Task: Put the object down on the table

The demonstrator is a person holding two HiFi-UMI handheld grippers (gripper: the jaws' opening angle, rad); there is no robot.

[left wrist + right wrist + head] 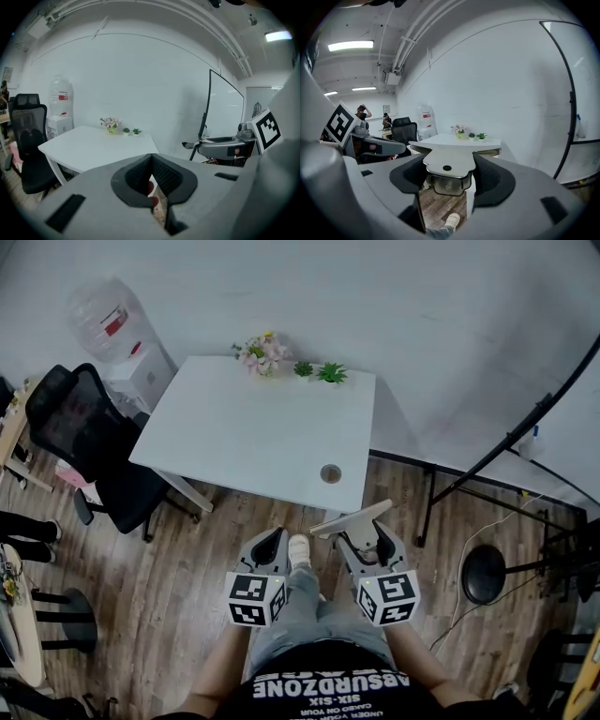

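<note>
My right gripper (364, 538) is shut on a pale flat object (349, 519) and holds it in the air above the wooden floor, short of the white table (253, 427). In the right gripper view the object (449, 161) is a flat plate with a small dark hole and a clear part beneath, lying crosswise between the pads of the right gripper (451, 180). The table (459, 140) lies beyond it. My left gripper (272, 547) hangs beside it with nothing in it. In its own view the left gripper (151, 180) has its pads together.
Potted flowers (263, 352) and small green plants (319, 371) stand at the table's far edge, and a round disc (330, 473) sits near its front corner. A black office chair (84, 446) and a water dispenser (117, 329) are left; a whiteboard stand (487, 465) and a stool (483, 573) right.
</note>
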